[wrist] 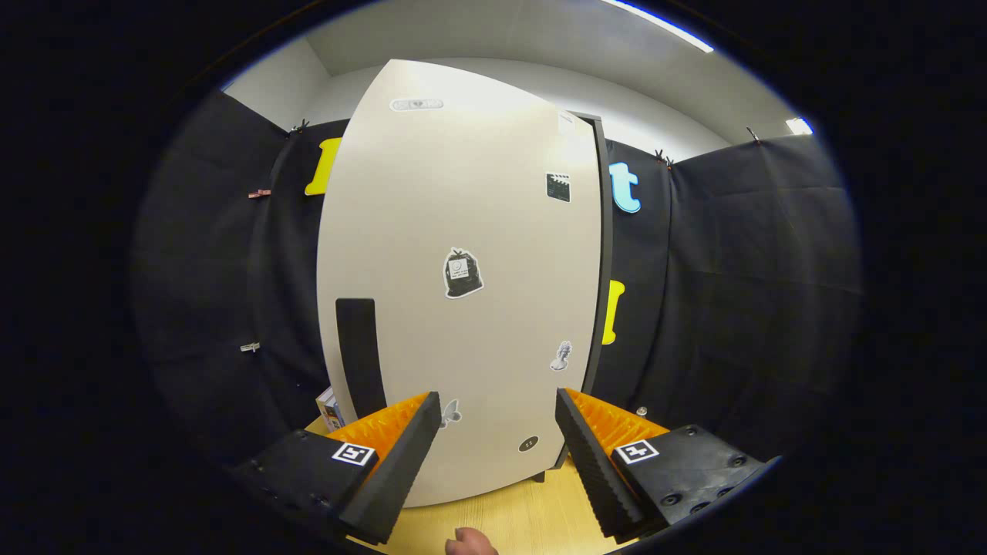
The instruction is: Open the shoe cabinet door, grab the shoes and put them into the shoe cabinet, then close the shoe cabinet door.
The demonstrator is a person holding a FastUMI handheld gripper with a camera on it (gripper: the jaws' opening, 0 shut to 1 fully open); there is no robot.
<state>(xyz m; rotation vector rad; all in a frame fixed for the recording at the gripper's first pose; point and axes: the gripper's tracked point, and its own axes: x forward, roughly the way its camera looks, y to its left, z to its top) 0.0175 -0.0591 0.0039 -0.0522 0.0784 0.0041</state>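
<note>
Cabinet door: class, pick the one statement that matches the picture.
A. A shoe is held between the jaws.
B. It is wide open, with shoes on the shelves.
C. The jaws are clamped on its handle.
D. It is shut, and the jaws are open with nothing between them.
D: the door lies shut against the cabinet, its dark handle untouched, and the gripper stands open and empty before it.

Cabinet door (463, 270) stands on the floor (509, 520) just ahead of the claw (497, 420); small box (330, 408) left of it.
</note>
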